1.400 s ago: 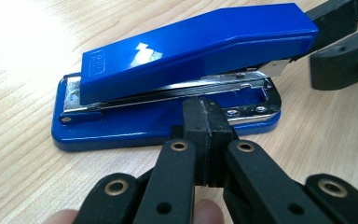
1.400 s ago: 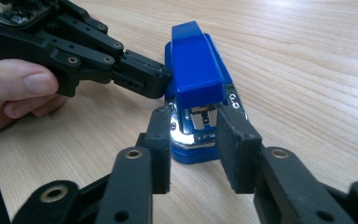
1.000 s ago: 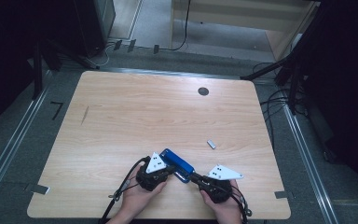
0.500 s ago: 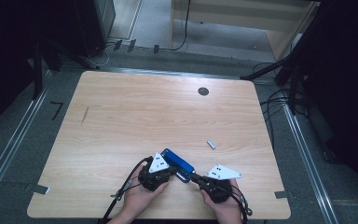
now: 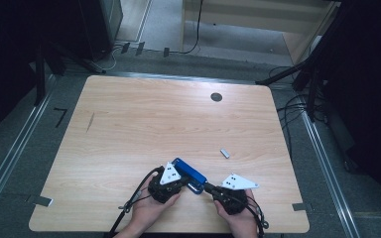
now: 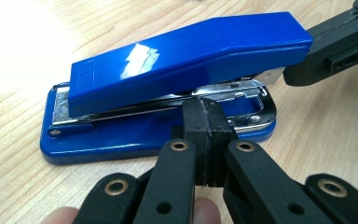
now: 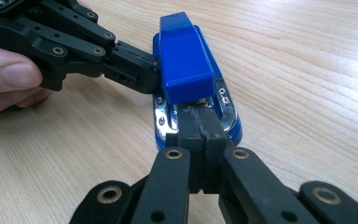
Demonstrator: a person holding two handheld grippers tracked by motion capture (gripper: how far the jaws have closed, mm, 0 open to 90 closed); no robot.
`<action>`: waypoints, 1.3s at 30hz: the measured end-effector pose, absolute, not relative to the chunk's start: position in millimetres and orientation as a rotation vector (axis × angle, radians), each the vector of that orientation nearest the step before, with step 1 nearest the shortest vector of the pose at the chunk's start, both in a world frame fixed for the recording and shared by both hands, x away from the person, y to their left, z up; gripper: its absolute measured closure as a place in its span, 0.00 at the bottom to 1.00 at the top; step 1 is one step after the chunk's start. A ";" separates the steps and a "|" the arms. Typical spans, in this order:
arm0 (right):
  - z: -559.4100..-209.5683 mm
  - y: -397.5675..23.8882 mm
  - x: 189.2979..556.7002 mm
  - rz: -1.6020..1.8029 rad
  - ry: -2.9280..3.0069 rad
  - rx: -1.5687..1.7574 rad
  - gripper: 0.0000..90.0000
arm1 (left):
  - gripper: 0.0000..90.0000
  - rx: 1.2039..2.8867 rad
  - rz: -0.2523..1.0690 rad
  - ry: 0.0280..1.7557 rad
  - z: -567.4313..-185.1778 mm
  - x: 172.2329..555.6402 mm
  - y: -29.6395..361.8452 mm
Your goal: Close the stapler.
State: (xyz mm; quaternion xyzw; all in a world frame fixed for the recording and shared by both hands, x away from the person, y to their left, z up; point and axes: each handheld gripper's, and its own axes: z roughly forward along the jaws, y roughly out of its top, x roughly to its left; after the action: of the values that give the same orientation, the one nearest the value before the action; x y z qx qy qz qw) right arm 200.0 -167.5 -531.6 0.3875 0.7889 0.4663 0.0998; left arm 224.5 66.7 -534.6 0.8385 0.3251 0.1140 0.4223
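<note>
Blue stapler [image 5: 190, 175]: we see it on the table [image 5: 144, 124], between both grippers.
Left gripper [image 6: 206, 135]: jaws closed, empty, tips at its side.
Right gripper [image 7: 200, 130]: jaws closed, empty, tips at its front end.

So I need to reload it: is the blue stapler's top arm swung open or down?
Down. The stapler lies flat on the table, its blue top arm low over the metal magazine, not swung back.
</note>
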 end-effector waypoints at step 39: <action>-487.9 -143.9 211.5 1.538 2.156 0.981 1.00 | 1.00 2.105 0.300 0.811 -534.6 223.6 65.8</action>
State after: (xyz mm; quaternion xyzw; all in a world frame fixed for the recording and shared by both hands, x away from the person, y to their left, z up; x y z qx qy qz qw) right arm 211.5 -143.9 -487.9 0.3431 0.7538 0.5376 0.1582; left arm 223.6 65.8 -534.6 0.8397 0.3235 0.1196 0.4195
